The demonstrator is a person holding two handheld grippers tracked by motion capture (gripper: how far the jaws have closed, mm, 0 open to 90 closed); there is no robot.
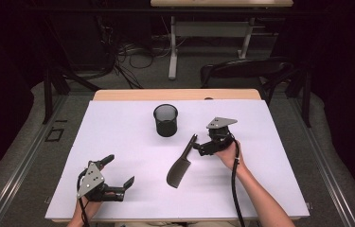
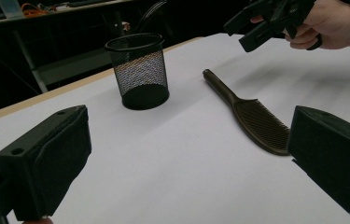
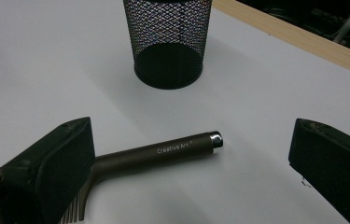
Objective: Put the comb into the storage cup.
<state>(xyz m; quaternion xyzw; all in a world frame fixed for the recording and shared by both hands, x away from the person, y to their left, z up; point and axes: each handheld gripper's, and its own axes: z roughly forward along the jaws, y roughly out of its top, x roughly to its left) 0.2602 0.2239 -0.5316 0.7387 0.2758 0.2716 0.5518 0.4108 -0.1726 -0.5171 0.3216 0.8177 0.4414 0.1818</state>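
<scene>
High view: the comb [image 1: 179, 168] lies flat on the table [image 1: 270, 189], near the mesh cup [image 1: 165, 120]. The right gripper [image 1: 195, 143] hangs by its handle, jaws apart, nothing grabbed yet. The left gripper [image 1: 118, 170] waits, wide too.

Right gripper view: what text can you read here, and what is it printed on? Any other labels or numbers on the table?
"Creative Art", followed by a small mark too tiny to read: white print along the handle of the comb, near its silver end cap.
No text can be made out on the mesh cup, on the white table, or on the right gripper.
</scene>
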